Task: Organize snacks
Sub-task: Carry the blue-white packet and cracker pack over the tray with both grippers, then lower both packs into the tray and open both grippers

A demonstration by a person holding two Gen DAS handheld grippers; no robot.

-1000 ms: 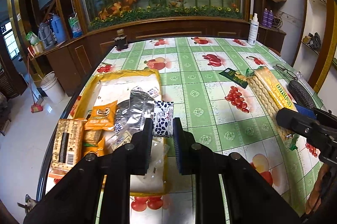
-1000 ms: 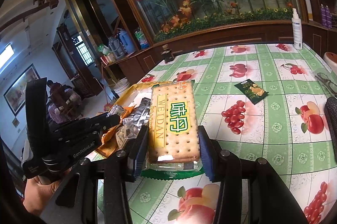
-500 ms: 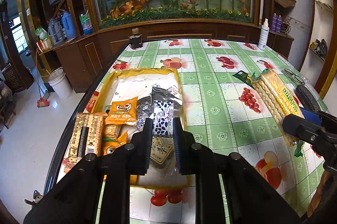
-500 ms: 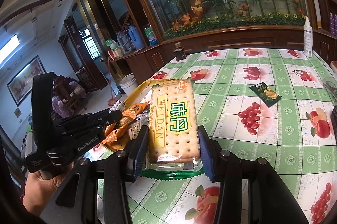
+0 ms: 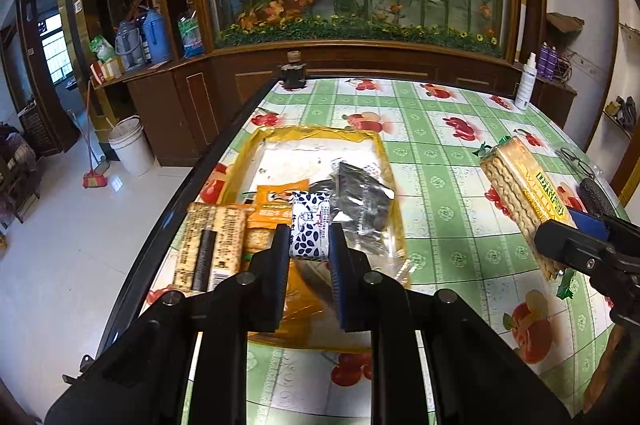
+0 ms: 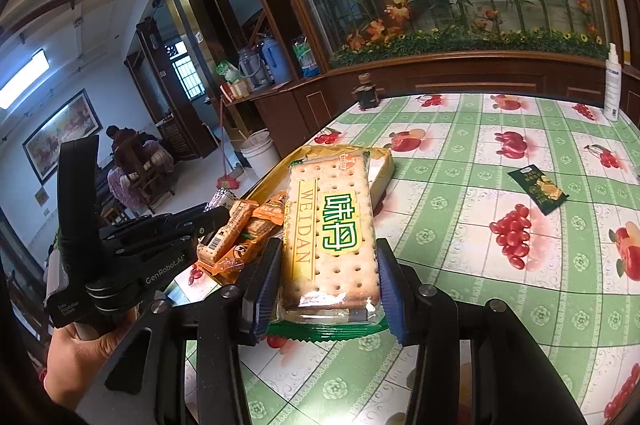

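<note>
Above the yellow tray (image 5: 384, 161), left hand-held gripper (image 5: 309, 245) clamping a small patterned packet (image 5: 310, 229), right hand-held gripper (image 6: 326, 289) a cracker pack (image 6: 330, 225).

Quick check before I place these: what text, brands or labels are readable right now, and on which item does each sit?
"WEIDAN", with large green Chinese characters beside it: on the cracker pack held in the right gripper.
"GenRobot.AI": on the body of the left gripper.
Small white lettering lower on that gripper's grip: too small to read.
Blue-and-white packet in the left gripper, orange packets, small green sachet: print too small or blurred.
</note>
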